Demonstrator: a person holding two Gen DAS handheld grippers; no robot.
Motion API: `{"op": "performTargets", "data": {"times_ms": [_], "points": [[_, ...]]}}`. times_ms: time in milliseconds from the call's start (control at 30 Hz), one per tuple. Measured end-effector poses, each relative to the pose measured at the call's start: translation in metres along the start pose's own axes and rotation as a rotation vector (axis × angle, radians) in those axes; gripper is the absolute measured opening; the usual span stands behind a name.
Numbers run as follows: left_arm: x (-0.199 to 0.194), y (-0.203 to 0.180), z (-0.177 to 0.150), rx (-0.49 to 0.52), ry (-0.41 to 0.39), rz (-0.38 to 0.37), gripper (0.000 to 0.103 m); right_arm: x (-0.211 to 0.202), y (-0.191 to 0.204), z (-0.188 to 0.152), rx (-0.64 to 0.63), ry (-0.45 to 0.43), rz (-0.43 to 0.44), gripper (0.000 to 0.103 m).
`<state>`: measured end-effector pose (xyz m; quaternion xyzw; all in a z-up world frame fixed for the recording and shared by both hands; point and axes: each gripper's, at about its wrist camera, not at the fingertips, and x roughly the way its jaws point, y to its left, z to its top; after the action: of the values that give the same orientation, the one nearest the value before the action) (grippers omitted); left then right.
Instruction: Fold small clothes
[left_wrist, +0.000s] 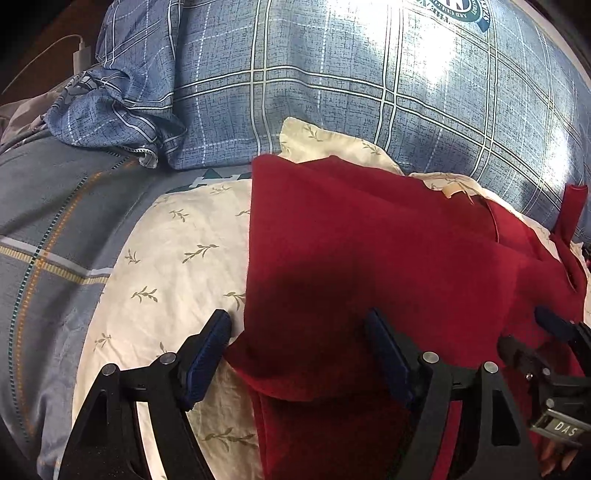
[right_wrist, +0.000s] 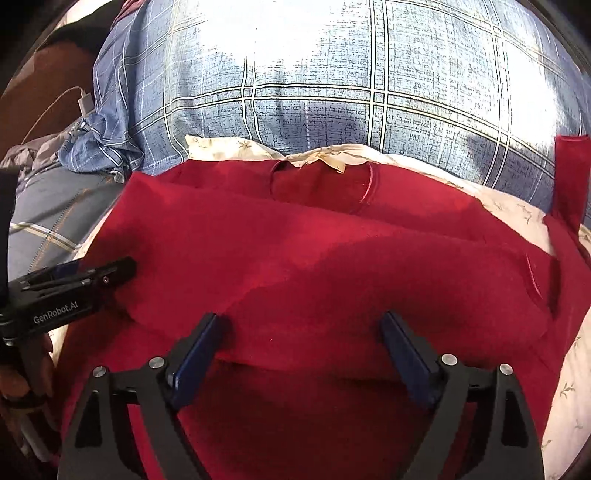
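Note:
A red top (right_wrist: 332, 258) lies on a cream leaf-print pillow (left_wrist: 177, 251), neckline and label (right_wrist: 325, 162) at the far side. Its lower part is folded up over the body. One red sleeve (right_wrist: 570, 177) stands up at the right edge. My left gripper (left_wrist: 297, 323) is open over the garment's left edge (left_wrist: 251, 258), with red cloth lying loose between its blue pads. My right gripper (right_wrist: 301, 319) is open over the folded hem, its pads apart from the cloth. Each gripper shows in the other's view: the left gripper (right_wrist: 92, 273) at the left, the right gripper (left_wrist: 554, 328) at the right.
Blue plaid bedding (left_wrist: 332, 74) rises behind the pillow, bunched at the left (left_wrist: 122, 107). Grey plaid bedding (left_wrist: 55, 221) lies to the left. A white charger and cable (right_wrist: 85, 101) sit at the far left. A hand (right_wrist: 37, 369) holds the left gripper.

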<state>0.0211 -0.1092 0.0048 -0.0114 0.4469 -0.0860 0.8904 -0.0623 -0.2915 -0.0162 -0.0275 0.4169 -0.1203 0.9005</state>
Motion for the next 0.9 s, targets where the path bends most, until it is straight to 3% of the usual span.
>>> {"op": "performTargets", "data": {"times_ms": [267,400,533,667,833,900], "points": [[-0.017,0.002,0.000,-0.004,-0.047,-0.007,0.076,-0.019,-0.010,-0.004,0.097,-0.033,0.005,0.081],[-0.019,-0.001,-0.003,0.007,-0.050,-0.007,0.076,-0.013,-0.003,-0.007,0.037,-0.021,-0.037,0.079],[-0.012,-0.003,-0.004,0.021,-0.019,-0.007,0.076,-0.039,-0.020,-0.002,0.094,-0.073,0.053,0.077],[-0.007,0.000,-0.002,0.002,-0.004,-0.017,0.076,-0.070,-0.080,0.002,0.175,-0.168,-0.092,0.079],[-0.002,-0.001,-0.002,0.004,-0.005,-0.005,0.077,-0.076,-0.190,-0.001,0.378,-0.152,-0.275,0.079],[-0.001,-0.003,-0.002,0.012,-0.010,0.005,0.077,-0.070,-0.221,0.003,0.386,-0.128,-0.354,0.079]]}}
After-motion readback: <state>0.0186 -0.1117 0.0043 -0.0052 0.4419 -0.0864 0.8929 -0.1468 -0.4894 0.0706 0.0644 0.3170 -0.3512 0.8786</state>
